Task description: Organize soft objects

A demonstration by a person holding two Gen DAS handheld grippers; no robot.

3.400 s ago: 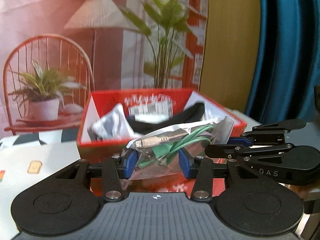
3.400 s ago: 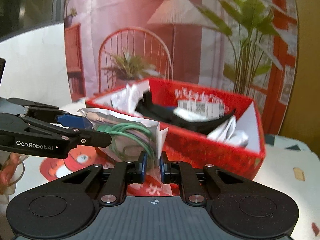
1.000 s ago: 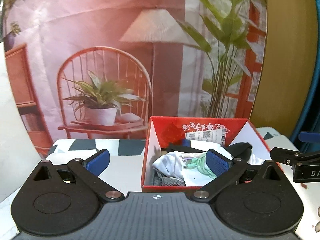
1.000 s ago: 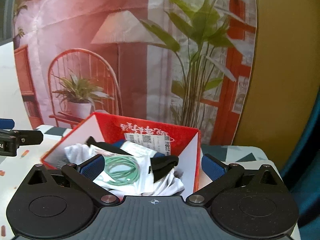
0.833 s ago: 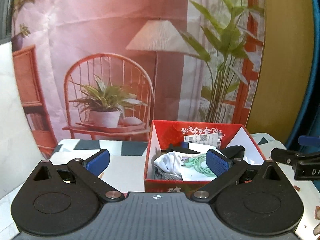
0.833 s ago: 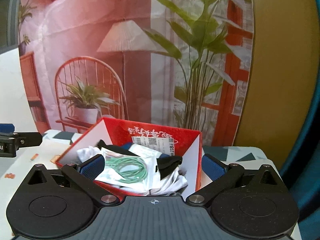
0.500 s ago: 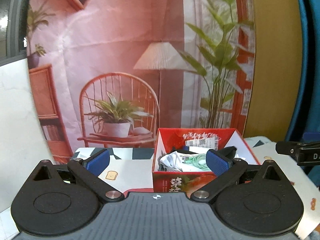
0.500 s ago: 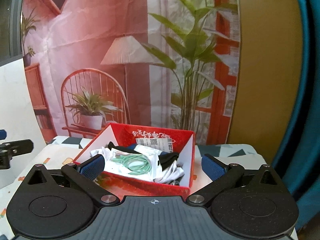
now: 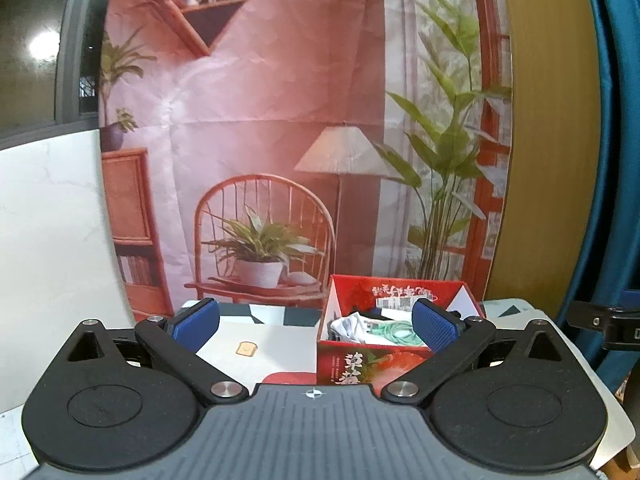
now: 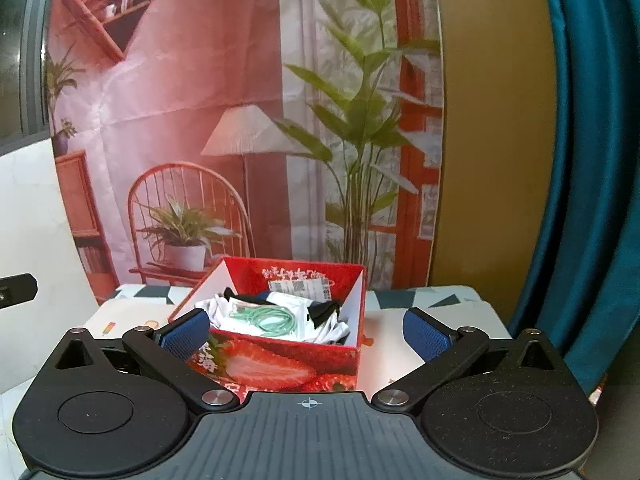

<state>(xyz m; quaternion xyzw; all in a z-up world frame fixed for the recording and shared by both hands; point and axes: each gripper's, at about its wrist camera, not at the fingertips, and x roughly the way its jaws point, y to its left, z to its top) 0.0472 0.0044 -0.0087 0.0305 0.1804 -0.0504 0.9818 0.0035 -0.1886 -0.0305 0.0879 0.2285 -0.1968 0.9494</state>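
A red strawberry-print box [image 9: 360, 364] [image 10: 280, 364] stands on the table. In it lie a clear bag with a coiled green cable [image 10: 272, 318] [image 9: 394, 330], white cloth [image 9: 348, 326] and a black item [image 10: 326, 312]. My left gripper [image 9: 314, 326] is open and empty, well back from the box. My right gripper [image 10: 306, 330] is open and empty, also back from the box. The right gripper's tip shows at the right edge of the left wrist view [image 9: 604, 322].
The table [image 9: 260, 348] has a white patterned cover with small prints. A printed backdrop [image 10: 200, 120] of a chair, lamp and plants hangs behind it. A blue curtain [image 10: 592, 160] hangs at the right, a white wall [image 9: 48, 240] at the left.
Both grippers let go of the cable bag, which now lies in the box, opened wide, and have pulled back and up from the box.
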